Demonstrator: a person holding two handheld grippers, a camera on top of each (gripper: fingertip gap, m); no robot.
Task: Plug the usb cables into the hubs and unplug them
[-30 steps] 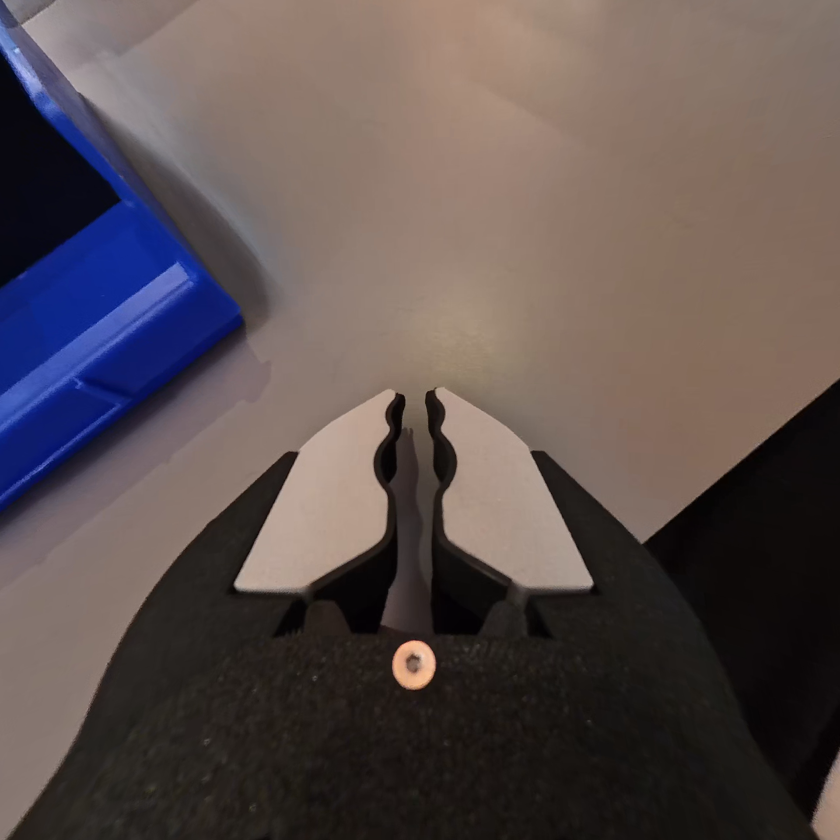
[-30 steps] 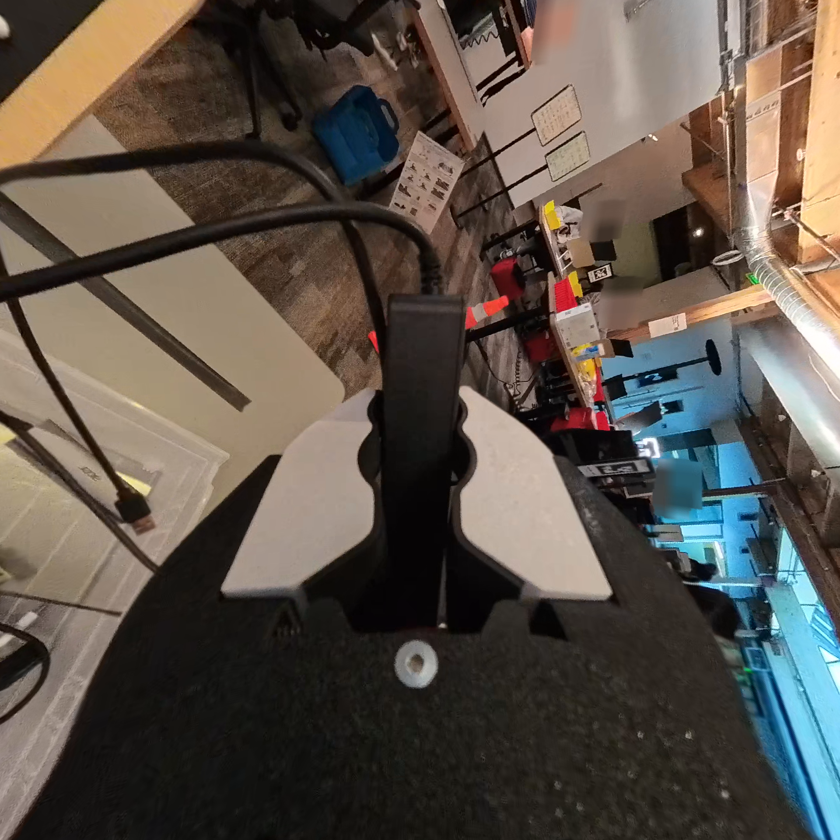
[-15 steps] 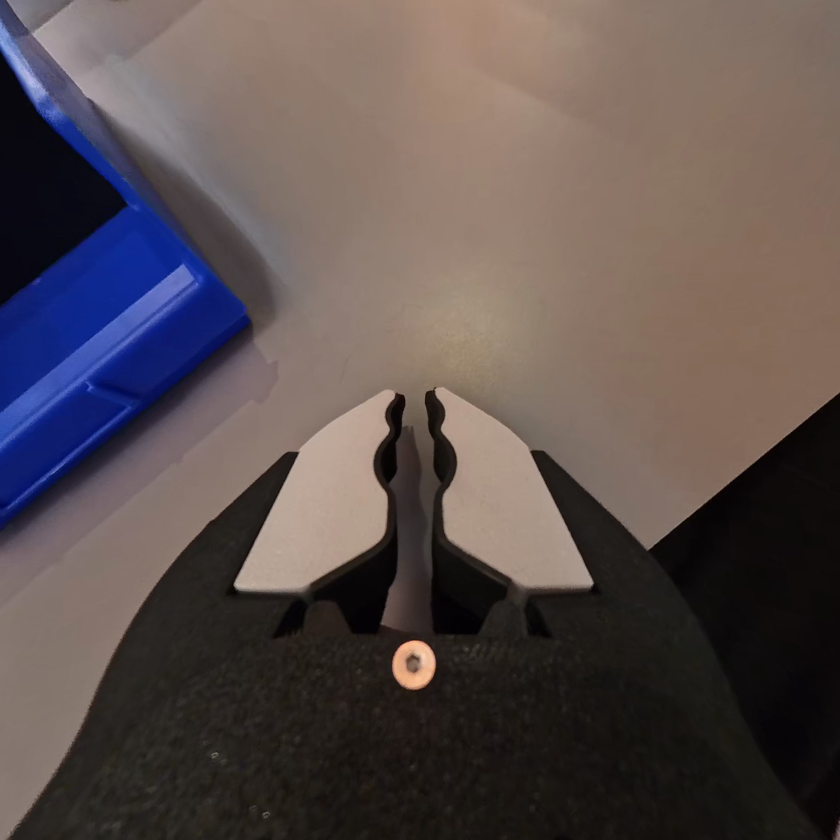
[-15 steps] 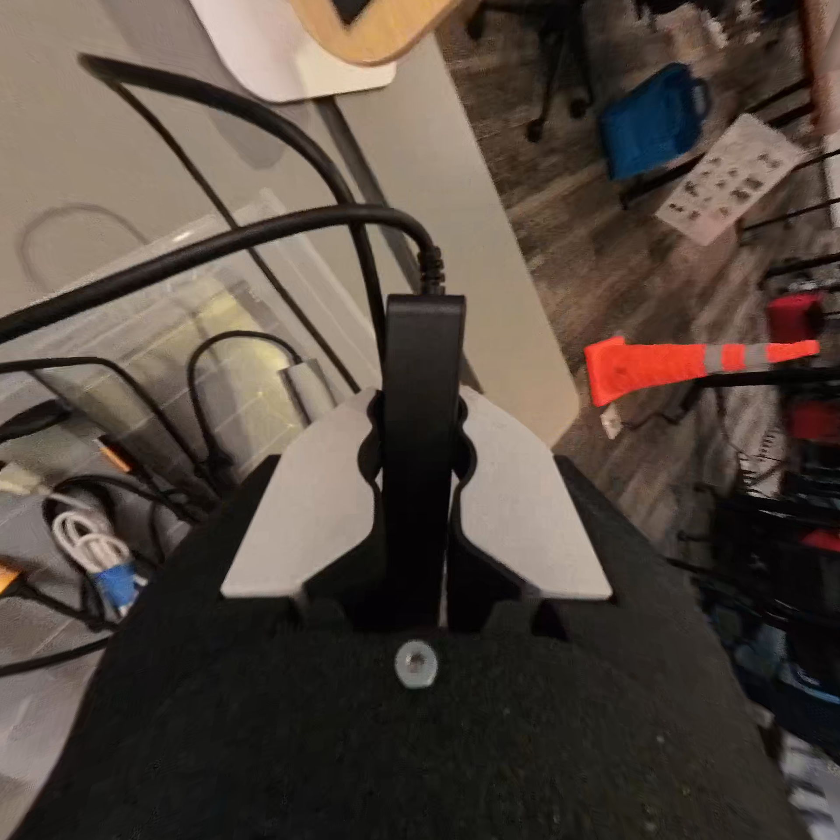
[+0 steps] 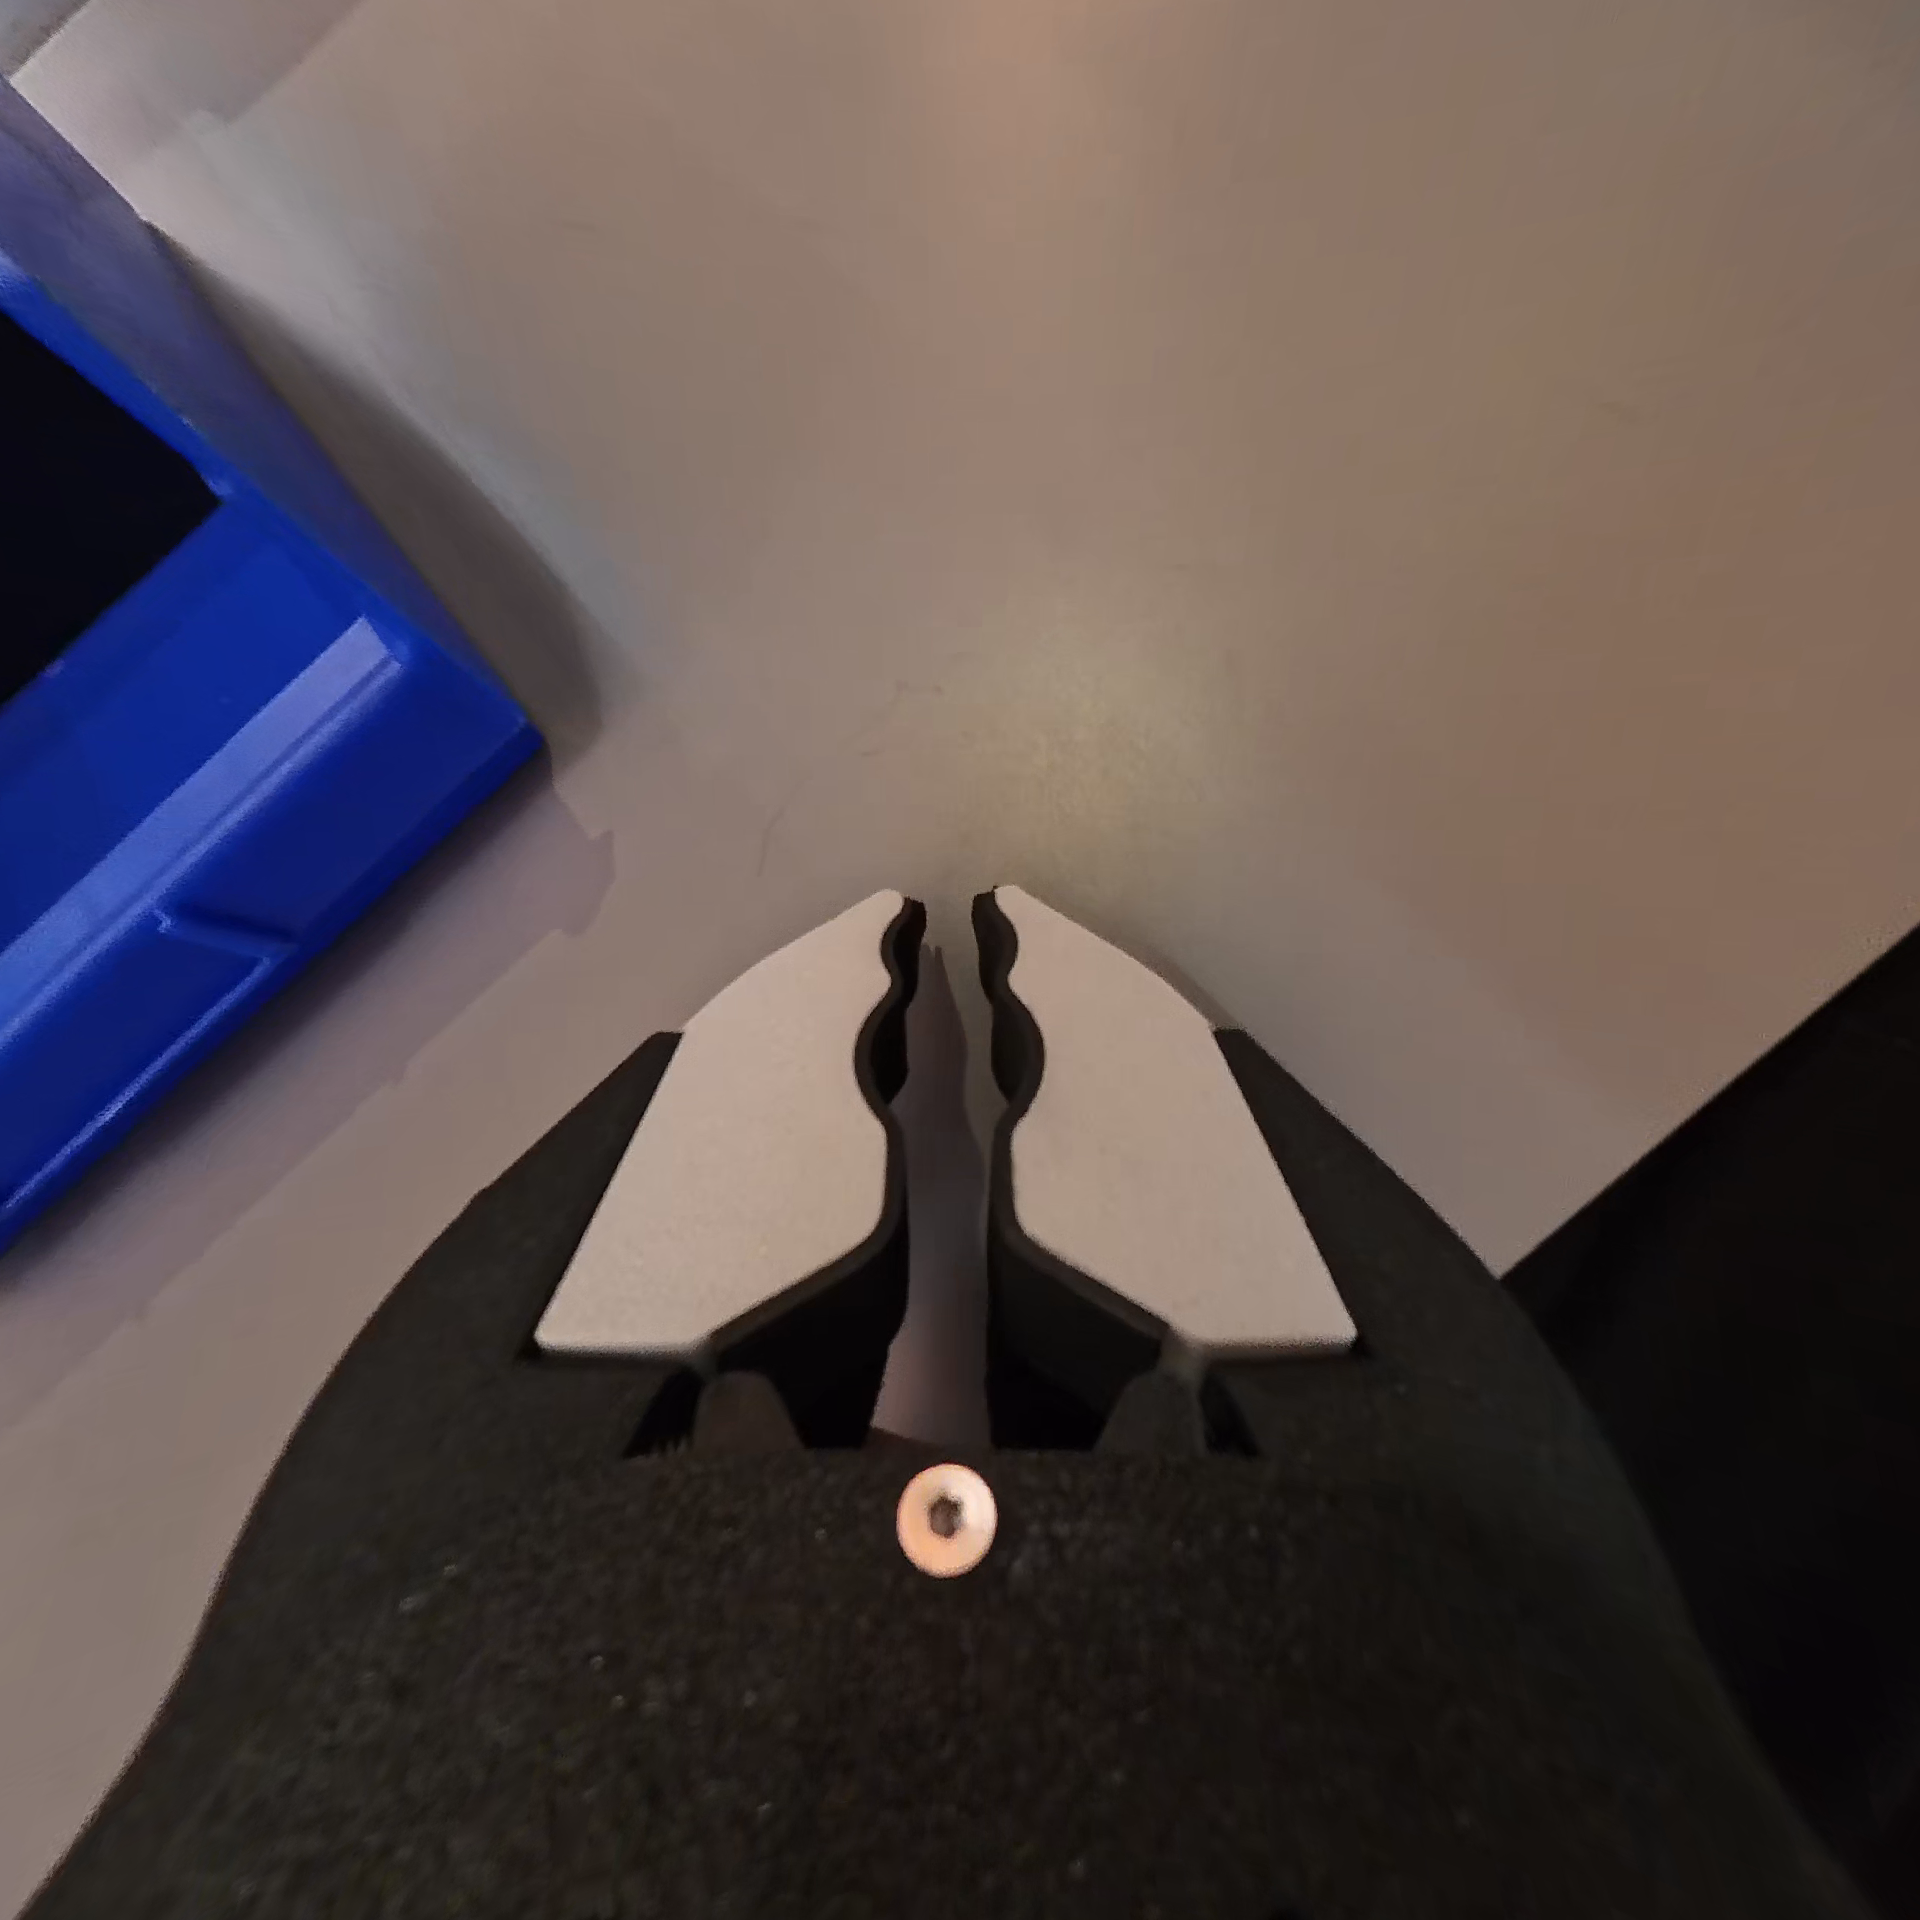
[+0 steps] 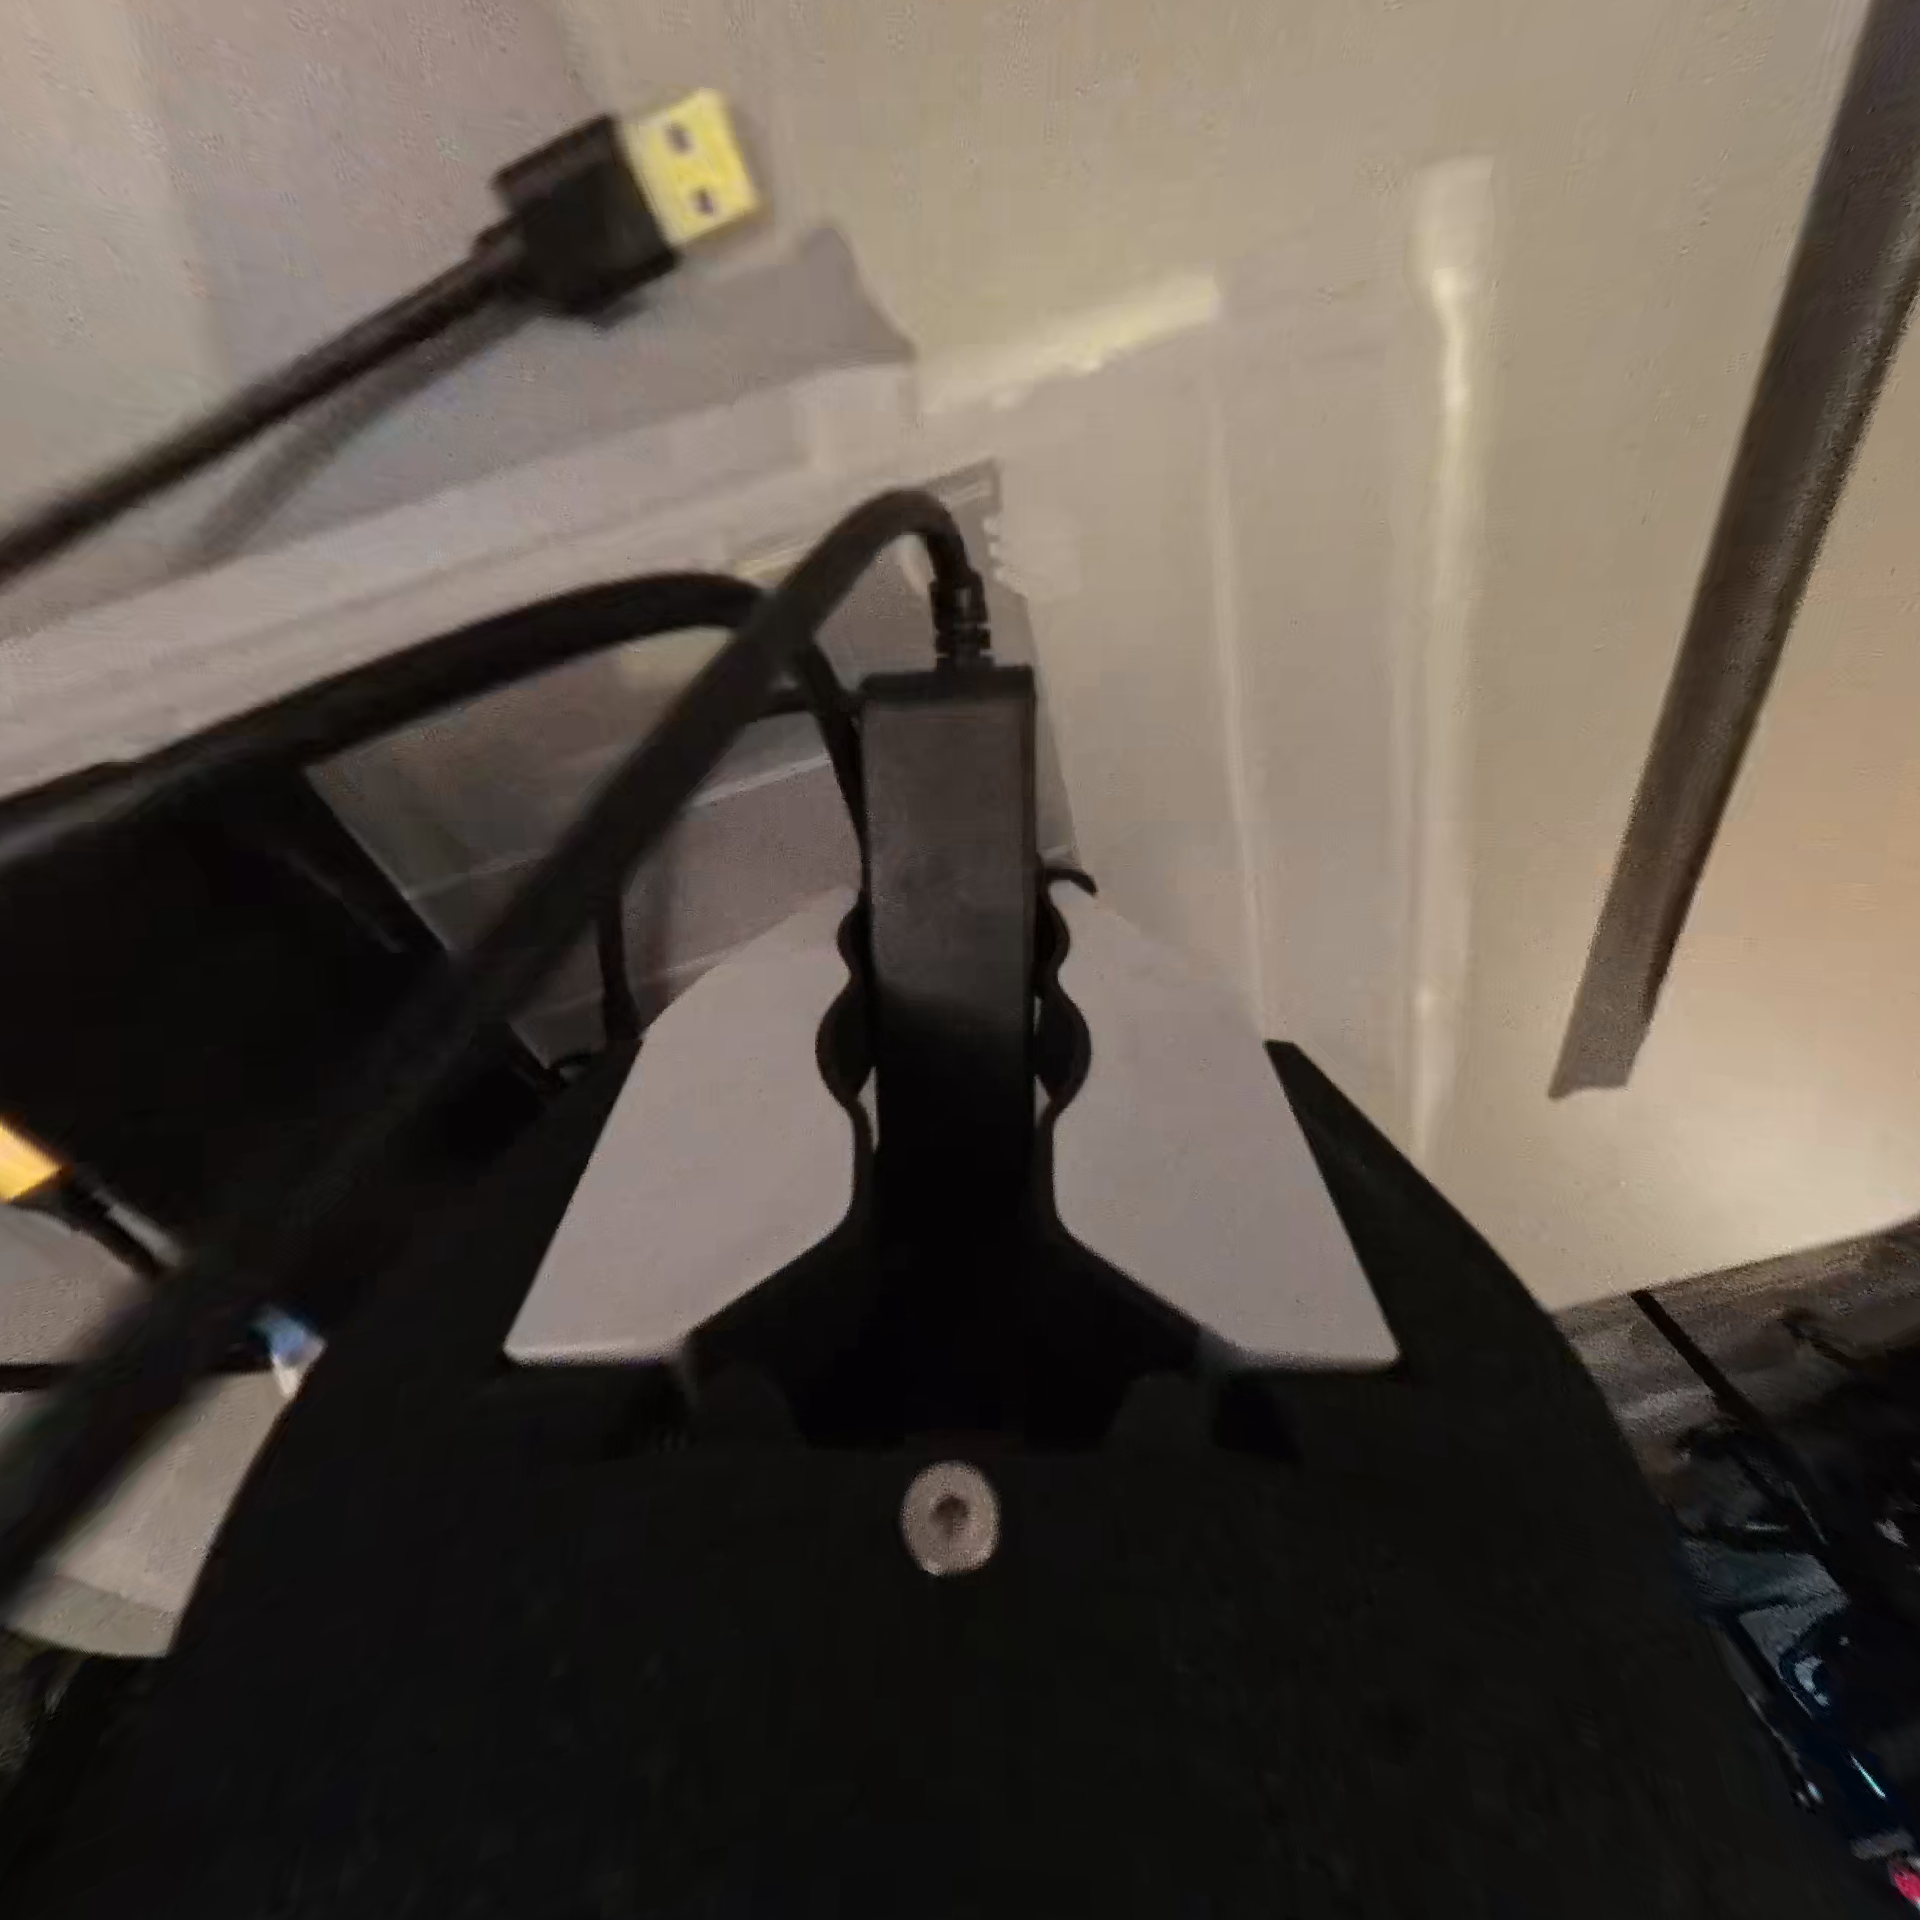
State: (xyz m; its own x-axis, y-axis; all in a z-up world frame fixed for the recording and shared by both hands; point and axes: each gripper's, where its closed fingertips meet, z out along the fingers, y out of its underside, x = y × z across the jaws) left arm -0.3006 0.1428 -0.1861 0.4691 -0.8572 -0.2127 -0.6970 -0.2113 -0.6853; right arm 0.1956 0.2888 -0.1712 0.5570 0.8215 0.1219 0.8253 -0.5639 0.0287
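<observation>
- Storage bin (image 5: 239, 790): blue, dark interior.
- Tabletop (image 5: 1247, 416): plain beige-grey.
- USB hub (image 6: 948, 883): black, black cable (image 6: 582, 831).
- USB plug (image 6: 698, 166): gold metal, black housing.
- Gripper fingers (image 6: 717, 1174): grey faces, black edges.

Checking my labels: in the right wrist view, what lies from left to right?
Yellow-tipped USB plug on its black cable, then the black hub clamped in the right claw, then the dark diagonal bar.

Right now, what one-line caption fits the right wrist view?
Right gripper shut on a black hub, near a loose gold-tipped USB plug.
</observation>
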